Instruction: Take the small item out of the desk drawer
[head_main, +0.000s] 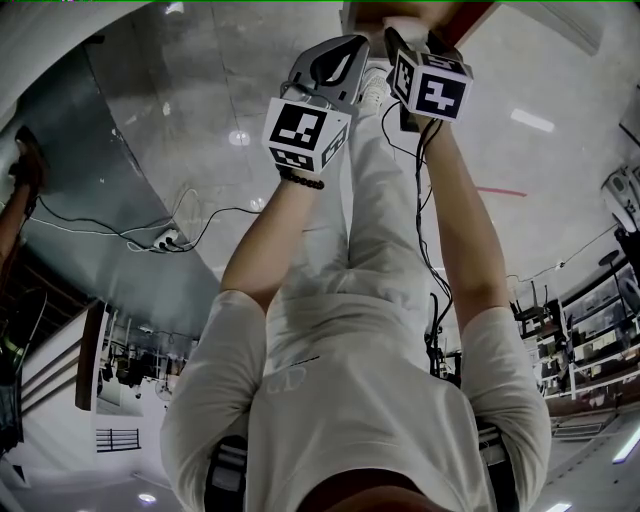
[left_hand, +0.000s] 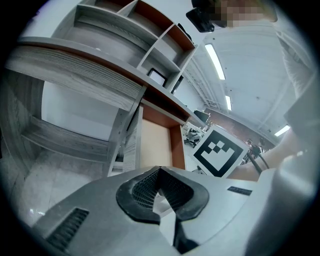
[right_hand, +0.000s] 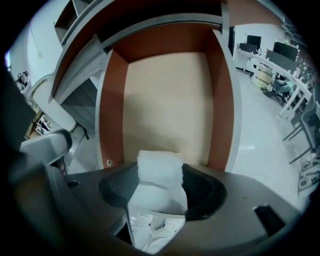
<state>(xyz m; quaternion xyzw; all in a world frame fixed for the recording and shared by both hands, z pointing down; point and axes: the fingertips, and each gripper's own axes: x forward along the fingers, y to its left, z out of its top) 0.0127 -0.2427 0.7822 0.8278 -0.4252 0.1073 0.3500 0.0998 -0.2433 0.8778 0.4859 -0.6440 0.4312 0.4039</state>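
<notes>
My right claw (right_hand: 159, 184) pinches the white block (right_hand: 159, 167) over the open drawer (right_hand: 167, 95); I'd lift it straight, grip steady. Left claw (left_hand: 159, 174) closed, empty.

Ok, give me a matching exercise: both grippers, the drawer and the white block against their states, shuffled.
1 left gripper
2 right gripper
3 drawer
4 white block

A pulled open, visible floor bare
B jaws together, empty
C jaws closed on something
D held between jaws, over the drawer

Pairs: 1-B, 2-C, 3-A, 4-D
</notes>
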